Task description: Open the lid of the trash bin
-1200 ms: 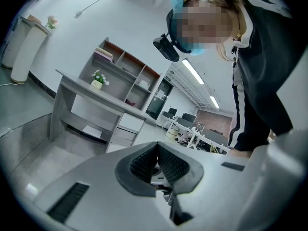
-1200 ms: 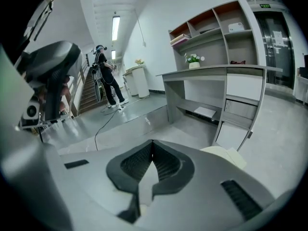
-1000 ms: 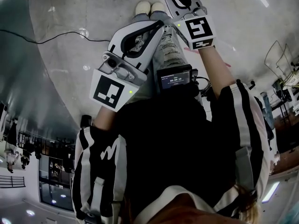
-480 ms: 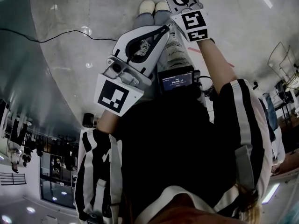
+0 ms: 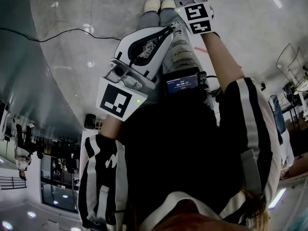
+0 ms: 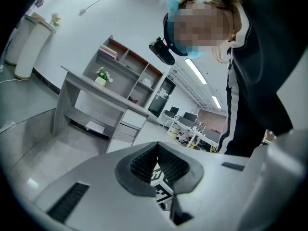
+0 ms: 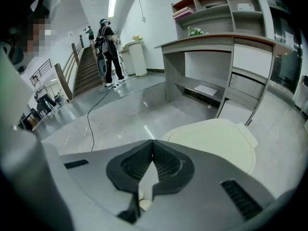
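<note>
Well, lid [image 7: 216,146]: cream, lying flat and shut on the trash bin. It sits ahead of the right gripper [image 7: 153,143], off to its right and lower than the tips.
Lid edges: the rounded near rim faces me. There is a stepped tab on the far right edge, likely the hinge, so I judge the near-left rim is the side to lift.
Right jaws: together, tips meeting, nothing between them. They are well apart from the lid and pointed out over the floor [image 7: 120,114] toward the desk [image 7: 216,38].
Left gripper [image 6: 157,146]: jaws together too, and empty. It is aimed up at my own torso, and the bin is nowhere in its view.
Nearer hand: the right, by my reckoning.
Pose, head view: right arm stretched out past my shoes [image 5: 159,5], left held close over my lap. The bin itself is out of this view.
Next move calls for: right tips swinging rightward and down to the near rim.
</note>
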A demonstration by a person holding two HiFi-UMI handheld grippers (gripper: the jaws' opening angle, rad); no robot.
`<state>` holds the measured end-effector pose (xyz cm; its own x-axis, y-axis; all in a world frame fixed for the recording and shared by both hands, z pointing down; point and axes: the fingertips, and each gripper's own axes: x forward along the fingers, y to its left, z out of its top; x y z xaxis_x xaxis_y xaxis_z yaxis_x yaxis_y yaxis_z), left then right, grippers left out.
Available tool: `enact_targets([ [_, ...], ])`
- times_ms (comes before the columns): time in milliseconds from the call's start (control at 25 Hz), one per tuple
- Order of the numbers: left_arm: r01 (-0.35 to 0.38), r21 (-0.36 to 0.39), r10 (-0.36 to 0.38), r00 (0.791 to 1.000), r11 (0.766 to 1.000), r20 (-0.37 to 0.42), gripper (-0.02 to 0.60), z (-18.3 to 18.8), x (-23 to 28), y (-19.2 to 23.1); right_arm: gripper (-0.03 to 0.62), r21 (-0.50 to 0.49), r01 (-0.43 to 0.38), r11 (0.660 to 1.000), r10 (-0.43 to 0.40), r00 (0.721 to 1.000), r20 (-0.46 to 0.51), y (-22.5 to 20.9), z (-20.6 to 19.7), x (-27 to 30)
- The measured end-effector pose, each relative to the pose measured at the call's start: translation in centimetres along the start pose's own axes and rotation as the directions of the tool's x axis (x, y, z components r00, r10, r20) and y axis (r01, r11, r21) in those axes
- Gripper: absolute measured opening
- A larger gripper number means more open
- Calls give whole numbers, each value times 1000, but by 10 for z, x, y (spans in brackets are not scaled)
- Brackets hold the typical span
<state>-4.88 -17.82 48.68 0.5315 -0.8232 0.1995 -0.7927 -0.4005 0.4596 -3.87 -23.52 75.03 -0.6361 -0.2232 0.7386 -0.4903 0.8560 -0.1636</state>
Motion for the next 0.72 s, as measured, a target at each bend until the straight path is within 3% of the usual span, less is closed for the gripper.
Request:
enact_targets([
  [720,3,-14,-3,1000,1000,-6,5,-4,1,-1,5,-6,50,999,-50,988,-146,-19,-47,33],
])
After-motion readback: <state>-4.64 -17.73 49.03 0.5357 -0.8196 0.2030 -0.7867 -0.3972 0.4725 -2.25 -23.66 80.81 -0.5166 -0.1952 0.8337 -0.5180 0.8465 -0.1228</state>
